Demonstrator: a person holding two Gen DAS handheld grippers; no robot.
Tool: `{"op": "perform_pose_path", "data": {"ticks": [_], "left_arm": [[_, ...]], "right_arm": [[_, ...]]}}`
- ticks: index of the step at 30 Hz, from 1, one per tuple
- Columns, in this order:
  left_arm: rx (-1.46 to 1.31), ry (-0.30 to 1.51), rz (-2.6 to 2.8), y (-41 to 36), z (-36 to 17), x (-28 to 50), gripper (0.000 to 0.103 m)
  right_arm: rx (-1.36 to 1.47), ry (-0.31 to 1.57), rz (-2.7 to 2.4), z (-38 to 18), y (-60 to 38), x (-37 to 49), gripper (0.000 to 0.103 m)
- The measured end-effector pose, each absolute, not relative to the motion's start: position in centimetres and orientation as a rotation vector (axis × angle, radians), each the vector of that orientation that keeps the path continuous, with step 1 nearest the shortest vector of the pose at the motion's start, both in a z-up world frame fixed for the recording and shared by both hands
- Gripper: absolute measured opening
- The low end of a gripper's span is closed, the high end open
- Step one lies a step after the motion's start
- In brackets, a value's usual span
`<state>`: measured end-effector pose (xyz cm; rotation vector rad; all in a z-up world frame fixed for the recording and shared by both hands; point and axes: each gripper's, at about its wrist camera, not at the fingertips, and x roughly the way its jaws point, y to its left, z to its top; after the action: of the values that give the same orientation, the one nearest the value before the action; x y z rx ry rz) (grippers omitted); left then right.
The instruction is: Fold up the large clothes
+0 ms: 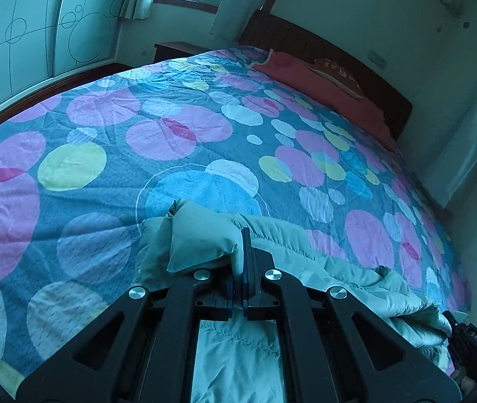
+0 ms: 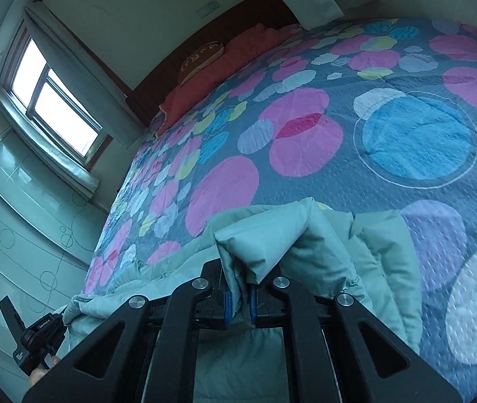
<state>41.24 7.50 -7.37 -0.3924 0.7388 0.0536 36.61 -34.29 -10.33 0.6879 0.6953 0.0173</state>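
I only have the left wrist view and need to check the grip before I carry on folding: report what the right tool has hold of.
Observer: The right tool is shut on a bunched fold of the pale green garment, which is pinched between its blue pads.
Operator: Now say how my left tool looks from that side.
Observer: The left tool shows at the lower left edge of the right wrist view, at the garment's far end. A bit of the hand is visible beneath it.
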Motion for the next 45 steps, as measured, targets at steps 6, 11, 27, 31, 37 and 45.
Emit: {"op": "perform_pose_path", "data": {"ticks": [6,11,27,31,37,45], "left_arm": [[-0.316,0.791,0.091,6.5,-10.3,45.7,0.003],[-0.300,0.841,0.087,6.2,-11.9,47.5,0.004],[-0.201,0.780,-0.018,4.4,-7.9,43.6,0.056],[-0.162,0.808,-0.013,3.0,-9.7,44.9,0.056],[-0.105,0.880,0.009,1.9,-12.6,47.4,0.058],[-0.029,0.911,0.011,0.6,-13.9,48.6,0.061]], "right_arm": [[0.648,0.755,-0.014,-12.8,-34.4,41.5,0.007],[0.652,0.803,-0.009,-14.4,-34.3,43.2,0.010],[0.450,0.773,0.053,-10.5,-29.5,41.5,0.055],[0.339,0.808,0.074,-11.1,-26.4,43.2,0.055],[0.180,0.871,0.076,-13.1,-23.5,45.7,0.055],[0.152,0.913,0.054,-15.0,-23.1,46.9,0.055]]}}
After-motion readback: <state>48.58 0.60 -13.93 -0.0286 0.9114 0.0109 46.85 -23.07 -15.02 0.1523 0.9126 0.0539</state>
